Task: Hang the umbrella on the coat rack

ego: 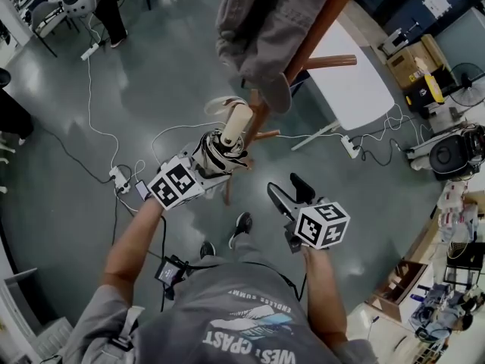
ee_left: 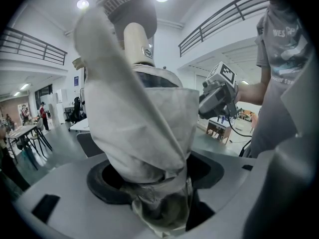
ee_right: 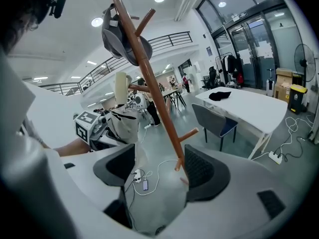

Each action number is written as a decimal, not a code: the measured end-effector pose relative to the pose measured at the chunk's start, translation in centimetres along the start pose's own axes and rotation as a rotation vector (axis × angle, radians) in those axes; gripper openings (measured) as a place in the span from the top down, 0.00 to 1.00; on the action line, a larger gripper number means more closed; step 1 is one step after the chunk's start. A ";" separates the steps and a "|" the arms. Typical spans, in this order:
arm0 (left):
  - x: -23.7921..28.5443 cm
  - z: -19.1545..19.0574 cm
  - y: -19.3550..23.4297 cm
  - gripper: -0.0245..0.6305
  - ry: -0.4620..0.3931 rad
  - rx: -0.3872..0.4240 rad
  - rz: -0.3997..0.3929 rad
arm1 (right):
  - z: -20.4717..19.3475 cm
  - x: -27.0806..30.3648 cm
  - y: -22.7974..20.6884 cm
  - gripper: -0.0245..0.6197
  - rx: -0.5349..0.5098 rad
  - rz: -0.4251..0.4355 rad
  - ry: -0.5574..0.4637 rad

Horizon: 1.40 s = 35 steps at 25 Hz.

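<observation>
A folded beige umbrella (ego: 221,149) with a cream handle (ego: 235,124) stands upright in my left gripper (ego: 211,162), which is shut on its fabric body. In the left gripper view the umbrella (ee_left: 144,113) fills the space between the jaws, its handle (ee_left: 137,41) pointing up. It is close beside the brown wooden coat rack (ego: 303,48), just left of the pole, where a grey cap (ego: 258,29) hangs. My right gripper (ego: 289,190) is open and empty, to the right of the umbrella and nearer me. The right gripper view shows the rack pole (ee_right: 149,68), the cap (ee_right: 124,36) and the umbrella (ee_right: 124,118).
A white table (ego: 356,82) stands behind the rack, with a grey chair (ee_right: 214,123) at it. White cables and a power strip (ego: 121,179) lie on the floor to the left. A lower rack peg (ee_right: 189,133) sticks out near my right jaws. Boxes and equipment crowd the right side.
</observation>
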State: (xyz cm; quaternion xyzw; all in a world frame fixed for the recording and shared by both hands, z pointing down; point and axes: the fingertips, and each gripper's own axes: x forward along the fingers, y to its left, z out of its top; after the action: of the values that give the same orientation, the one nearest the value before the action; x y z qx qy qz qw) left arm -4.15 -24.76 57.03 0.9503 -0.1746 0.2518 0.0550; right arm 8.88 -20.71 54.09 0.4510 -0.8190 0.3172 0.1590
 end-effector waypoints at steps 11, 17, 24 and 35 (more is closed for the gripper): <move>0.5 0.4 -1.4 0.47 0.029 0.037 -0.037 | -0.5 -0.2 -0.2 0.45 0.008 0.005 -0.004; 0.7 0.1 -1.4 0.47 0.055 0.060 -0.080 | -1.1 0.0 -0.3 0.45 0.017 0.002 -0.002; 1.3 0.4 -1.8 0.47 0.044 0.045 -0.091 | -1.9 -0.5 -1.0 0.45 0.032 -0.009 0.006; 3.0 -0.3 -2.4 0.47 0.018 0.008 -0.107 | -2.9 -0.7 -2.0 0.45 0.032 -0.023 0.030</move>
State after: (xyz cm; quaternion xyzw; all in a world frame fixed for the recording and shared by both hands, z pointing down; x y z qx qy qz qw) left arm -1.02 -23.42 58.72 0.9562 -0.1220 0.2579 0.0660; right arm 10.82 -19.14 56.64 0.4581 -0.8061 0.3350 0.1679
